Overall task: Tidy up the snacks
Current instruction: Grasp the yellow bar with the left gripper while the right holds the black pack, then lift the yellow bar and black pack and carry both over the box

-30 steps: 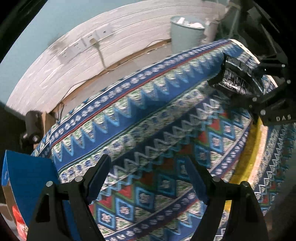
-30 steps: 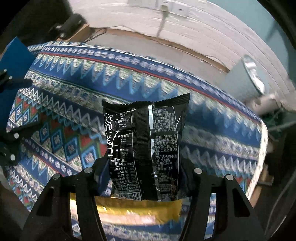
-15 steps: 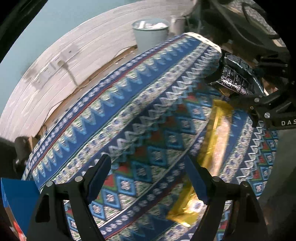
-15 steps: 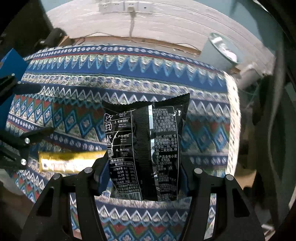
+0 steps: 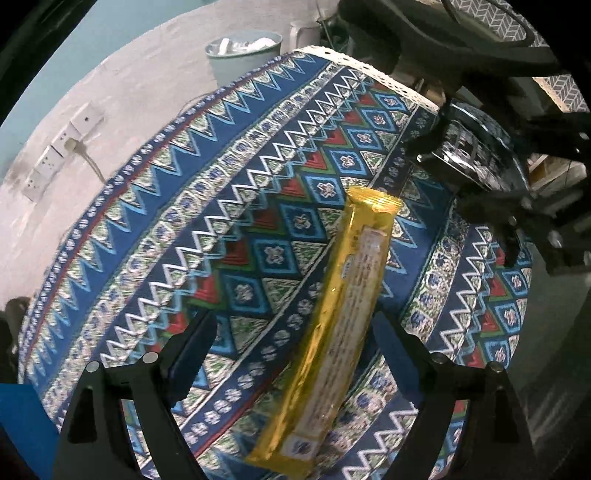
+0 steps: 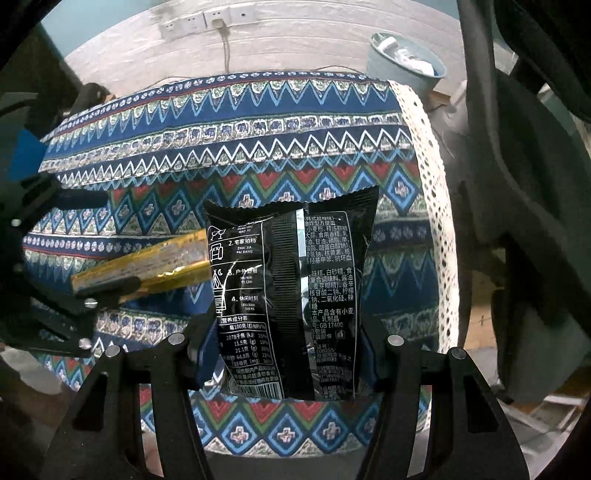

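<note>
A long gold snack bar (image 5: 332,317) lies on the patterned tablecloth (image 5: 207,206). My left gripper (image 5: 291,354) is open, its fingers on either side of the bar's near half, apart from it. My right gripper (image 6: 284,354) is shut on a black snack packet (image 6: 291,295) and holds it upright above the cloth near the table's right edge. In the right wrist view the gold bar (image 6: 147,266) lies to the left, partly behind the packet, with the left gripper (image 6: 66,295) over it. The right gripper with the packet (image 5: 476,155) shows at the right of the left wrist view.
A blue box (image 5: 22,421) stands at the table's left end. A pale bin (image 6: 406,62) with white rubbish stands on the floor beyond the table. Wall sockets with a cable (image 6: 218,22) are behind. A dark chair (image 6: 517,184) is to the right.
My left gripper has swung right, and the gold bar now sits between its open fingers. My right gripper has moved right toward the table's lace edge, still holding the black packet.
</note>
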Demonstrator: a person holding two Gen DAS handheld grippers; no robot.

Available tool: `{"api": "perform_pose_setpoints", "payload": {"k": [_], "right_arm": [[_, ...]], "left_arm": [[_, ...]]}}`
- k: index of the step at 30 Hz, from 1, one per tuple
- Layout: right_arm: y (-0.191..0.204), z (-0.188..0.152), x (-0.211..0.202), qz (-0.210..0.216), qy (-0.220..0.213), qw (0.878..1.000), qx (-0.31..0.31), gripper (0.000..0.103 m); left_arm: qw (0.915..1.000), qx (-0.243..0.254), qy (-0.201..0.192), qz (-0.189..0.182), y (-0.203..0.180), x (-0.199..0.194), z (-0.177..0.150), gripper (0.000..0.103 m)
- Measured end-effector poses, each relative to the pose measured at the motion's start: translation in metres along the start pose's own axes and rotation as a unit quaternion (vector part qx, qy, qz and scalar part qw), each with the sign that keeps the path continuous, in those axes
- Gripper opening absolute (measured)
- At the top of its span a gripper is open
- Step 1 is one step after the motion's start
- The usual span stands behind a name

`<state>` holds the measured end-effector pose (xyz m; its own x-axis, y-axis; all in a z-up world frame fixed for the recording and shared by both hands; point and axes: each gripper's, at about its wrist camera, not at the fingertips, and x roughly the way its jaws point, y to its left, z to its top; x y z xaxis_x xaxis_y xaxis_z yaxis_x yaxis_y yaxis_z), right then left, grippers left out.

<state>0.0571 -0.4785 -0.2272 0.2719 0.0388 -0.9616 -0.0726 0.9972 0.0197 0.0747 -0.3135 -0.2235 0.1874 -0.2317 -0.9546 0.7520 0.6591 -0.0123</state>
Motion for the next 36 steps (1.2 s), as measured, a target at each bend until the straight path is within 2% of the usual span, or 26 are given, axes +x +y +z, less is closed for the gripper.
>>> {"api": "perform_pose_setpoints", "payload": {"k": [8, 10, 12, 14, 23, 36], "right_arm": [[0.0, -0.002, 0.013, -0.003, 0.012, 1.0, 0.001, 0.06], [0.0, -0.001, 0.013, -0.002, 0.012, 1.0, 0.002, 0.06], [0.002, 0.001, 0.014, 0.0, 0.011, 1.0, 0.002, 0.06], [0.002, 0.002, 0.015, 0.0, 0.011, 1.0, 0.002, 0.06], [0.013, 0.012, 0.008, 0.006, -0.001, 1.0, 0.0, 0.06], [0.047, 0.031, -0.003, 0.016, -0.024, 0.999, -0.017, 0.06]], "left_arm": [[0.9998, 0.001, 0.02, 0.004, -0.017, 0.022, 0.009, 0.086], [0.9996, -0.002, 0.026, 0.002, -0.018, 0.026, 0.007, 0.075], [0.9992, -0.006, 0.037, -0.015, -0.018, 0.031, 0.005, 0.049], [0.9994, -0.009, 0.032, -0.011, -0.017, 0.03, -0.001, 0.041], [0.9989, -0.038, 0.021, 0.017, 0.001, 0.018, -0.018, 0.029], [0.9947, -0.092, -0.005, 0.046, 0.037, -0.037, -0.042, 0.029]]}}
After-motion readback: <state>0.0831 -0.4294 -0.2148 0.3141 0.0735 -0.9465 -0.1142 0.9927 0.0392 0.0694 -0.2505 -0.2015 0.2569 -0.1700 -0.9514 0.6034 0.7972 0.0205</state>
